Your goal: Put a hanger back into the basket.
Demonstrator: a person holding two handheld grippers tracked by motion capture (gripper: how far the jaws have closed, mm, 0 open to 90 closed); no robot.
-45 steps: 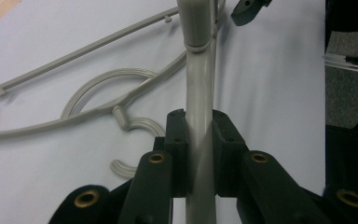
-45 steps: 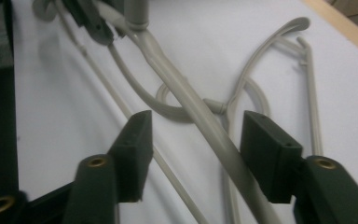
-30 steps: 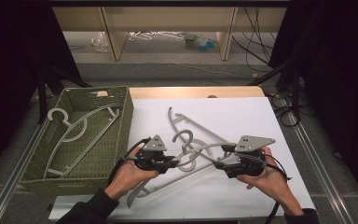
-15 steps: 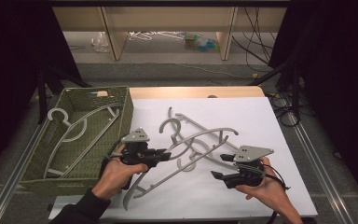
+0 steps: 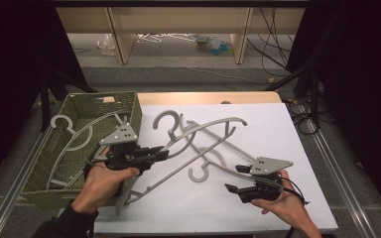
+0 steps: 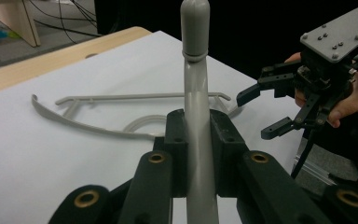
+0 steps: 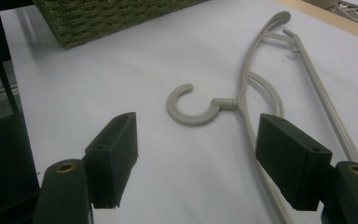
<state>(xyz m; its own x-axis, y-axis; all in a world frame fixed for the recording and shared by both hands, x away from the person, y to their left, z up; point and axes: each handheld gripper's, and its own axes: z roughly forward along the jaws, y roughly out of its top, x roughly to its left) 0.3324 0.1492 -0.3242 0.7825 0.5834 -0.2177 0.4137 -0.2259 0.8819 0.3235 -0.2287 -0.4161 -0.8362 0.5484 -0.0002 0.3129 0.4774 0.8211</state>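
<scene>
- The left tool (image 5: 151,154) is clamped on a grey plastic hanger (image 5: 198,136); in the left gripper view its pads (image 6: 176,149) pinch the hanger's flat arm from both sides, and the arm's rounded tip stands up beyond them. A grip on the arm rather than the hook likely gives better leverage for carrying the whole frame.
- That hanger is raised at the held end and slants across the white worktop (image 5: 287,148), its hook pointing away from the person — a pose that looks ready for a swing left toward the basket.
- The right tool (image 5: 238,179) hangs free near the worktop's front right with its jaws well apart and nothing between them, seemingly drawn back to give the lifted hanger room.
- Just ahead of it a second hanger (image 7: 242,100) lies flat on the worktop, its hook (image 7: 191,107) open toward the right tool — probably the next pick.
- The green woven basket (image 5: 134,106) stands at the left edge of the worktop and holds another hanger (image 5: 74,136) leaning inside.
</scene>
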